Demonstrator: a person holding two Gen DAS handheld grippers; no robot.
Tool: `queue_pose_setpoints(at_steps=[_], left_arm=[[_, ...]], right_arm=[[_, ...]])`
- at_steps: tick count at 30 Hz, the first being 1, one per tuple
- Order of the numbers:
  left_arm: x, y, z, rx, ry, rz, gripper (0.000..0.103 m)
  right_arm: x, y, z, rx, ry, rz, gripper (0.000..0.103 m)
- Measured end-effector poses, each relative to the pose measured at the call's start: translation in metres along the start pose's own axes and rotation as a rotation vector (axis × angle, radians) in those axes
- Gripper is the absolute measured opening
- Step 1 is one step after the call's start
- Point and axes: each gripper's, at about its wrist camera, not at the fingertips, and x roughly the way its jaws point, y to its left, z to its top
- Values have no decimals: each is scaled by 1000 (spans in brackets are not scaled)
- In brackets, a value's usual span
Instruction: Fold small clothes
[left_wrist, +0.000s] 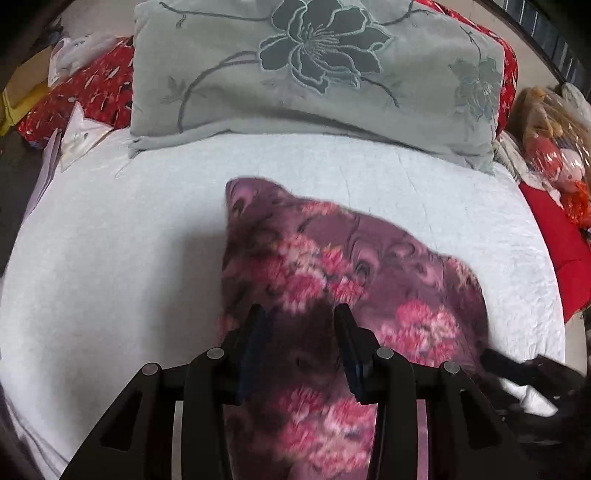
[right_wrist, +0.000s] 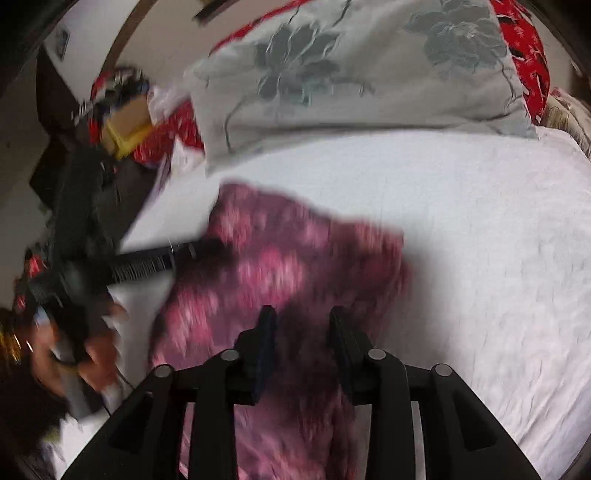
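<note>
Garment (left_wrist: 332, 266): a soft purple fleece with pink flowers, lumpy and half bunched, lies mid-bed on the white quilted sheet (left_wrist: 110, 240), below the grey embroidered pillow (left_wrist: 314, 66). Left claw (left_wrist: 301, 314) and right claw (right_wrist: 303, 317) both hover over its near part, jaws partly apart, gripping nothing, probably placed to take an edge for a fold.

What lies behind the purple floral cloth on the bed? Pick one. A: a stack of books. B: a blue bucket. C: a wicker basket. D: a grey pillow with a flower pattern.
D: a grey pillow with a large dark flower rests at the far end of the white bed, beyond the cloth.
</note>
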Motion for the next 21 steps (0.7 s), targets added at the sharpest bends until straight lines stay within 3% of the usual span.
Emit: queue_pose_setpoints(at_steps=[1,2,3,5,8,12,16,19,20,21], left_arm=[[-5,0,-3,1,5,6,39],[-12,1,-6,5,5,14,39],[-19,1,-9,11,5,18,39],[-39,6,-21,18,-11,-4,39],[-52,18,-57,1,-2,-75,49],[-27,29,-96,-2,100,-68,52],[-40,44,-100,-74,110,-154,52],[-42,49,-95,-96,113,-157,52],[-41,51,-94,-104,119,-164,52],[-41,51,-93,-114,121,-167,52]], right_arm=[[7,1,-6,-21,34,-55,34],[14,3,-13,-38,68,-119,41],[11,4,-16,-32,61,-138,42],[-1,5,-18,9,45,-108,42],[-23,6,-31,44,-1,-33,42],[1,1,-54,3,119,-135,52],[-21,-6,-39,112,43,-79,56],[-22,-11,-22,163,11,-36,55],[-14,-13,-18,179,24,-48,47],[-8,-13,-15,182,46,-39,6]])
